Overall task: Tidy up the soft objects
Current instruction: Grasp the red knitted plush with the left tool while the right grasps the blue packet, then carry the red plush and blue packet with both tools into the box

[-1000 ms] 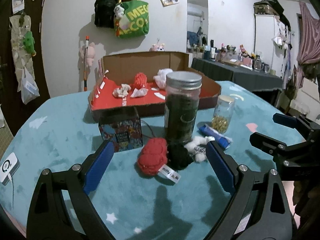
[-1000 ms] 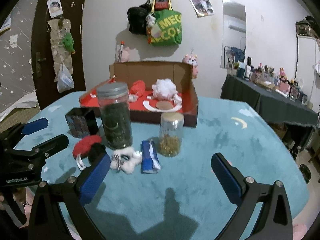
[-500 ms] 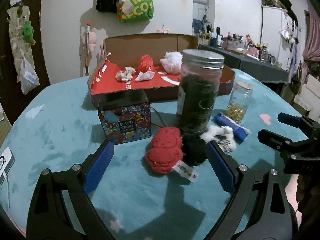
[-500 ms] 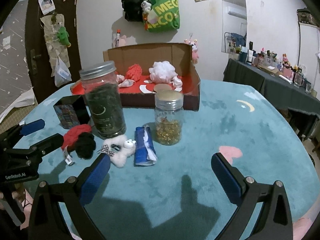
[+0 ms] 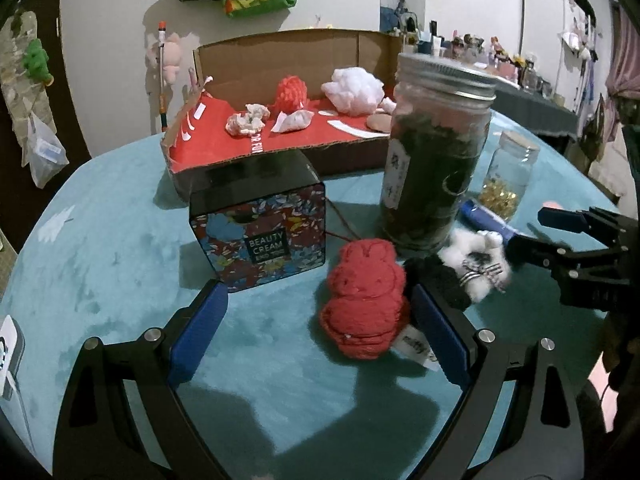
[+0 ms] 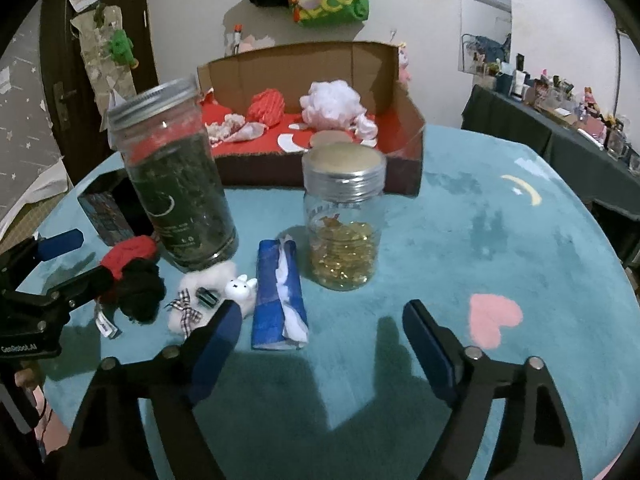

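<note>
Plushies are sitting loose on the desk by the tall jar, so we're bracketing the red bunny with the wide-open left tool, while the empty right tool is closing near the blue pouch.

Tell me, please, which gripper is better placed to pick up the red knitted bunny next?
Probably the left. The left gripper is open with the red bunny lying just beyond its fingertips. The right gripper, whose jaws are closing on nothing, faces the blue packet and the small jar instead.
</note>
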### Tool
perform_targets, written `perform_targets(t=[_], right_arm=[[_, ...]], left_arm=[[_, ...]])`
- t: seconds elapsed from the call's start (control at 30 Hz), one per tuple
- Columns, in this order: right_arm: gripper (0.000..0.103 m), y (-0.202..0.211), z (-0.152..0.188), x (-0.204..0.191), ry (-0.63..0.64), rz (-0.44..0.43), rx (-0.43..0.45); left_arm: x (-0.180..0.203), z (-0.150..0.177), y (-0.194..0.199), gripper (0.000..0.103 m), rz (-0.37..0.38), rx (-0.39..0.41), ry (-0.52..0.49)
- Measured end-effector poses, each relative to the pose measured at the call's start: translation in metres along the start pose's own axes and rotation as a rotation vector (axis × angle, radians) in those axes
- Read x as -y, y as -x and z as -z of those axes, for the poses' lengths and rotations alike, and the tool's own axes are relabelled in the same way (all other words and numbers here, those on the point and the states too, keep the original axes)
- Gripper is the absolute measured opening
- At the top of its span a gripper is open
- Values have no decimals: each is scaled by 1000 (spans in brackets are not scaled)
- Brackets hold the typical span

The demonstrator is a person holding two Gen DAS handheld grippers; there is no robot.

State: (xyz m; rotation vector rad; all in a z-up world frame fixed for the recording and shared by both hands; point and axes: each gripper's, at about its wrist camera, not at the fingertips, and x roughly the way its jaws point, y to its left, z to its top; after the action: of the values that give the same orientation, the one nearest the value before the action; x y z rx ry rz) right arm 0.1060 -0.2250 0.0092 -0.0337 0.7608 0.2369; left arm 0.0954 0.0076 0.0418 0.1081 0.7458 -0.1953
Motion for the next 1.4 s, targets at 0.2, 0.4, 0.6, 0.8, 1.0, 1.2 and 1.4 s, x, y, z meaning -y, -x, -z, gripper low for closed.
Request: perform_targets(t=[0.2, 0.4, 0.6, 0.8, 1.0, 1.2, 1.4], right_arm=[[67, -12, -3, -2, 5, -27, -42], [58, -14, -5, -5, 20, -49, -59], [27, -13, -4, -9, 32, -136, -59], [24, 0, -2, -11, 47, -126, -17], [24, 9, -2, -11, 43, -139, -7], [24, 13, -2, -12, 48, -144, 2], [24, 20, 1, -8, 46, -149, 0]], left_arm=[[-1, 0, -8, 94, 39, -23, -9], [7, -1, -17, 69, 94, -57, -38], [14, 1, -18, 40, 172, -59, -46], [15, 0, -9, 40, 176, -35, -42], [16, -1, -6, 40, 169, -26, -50], [15, -1, 0, 40, 165, -21, -48], [3, 4, 9, 40, 154, -22, -38]])
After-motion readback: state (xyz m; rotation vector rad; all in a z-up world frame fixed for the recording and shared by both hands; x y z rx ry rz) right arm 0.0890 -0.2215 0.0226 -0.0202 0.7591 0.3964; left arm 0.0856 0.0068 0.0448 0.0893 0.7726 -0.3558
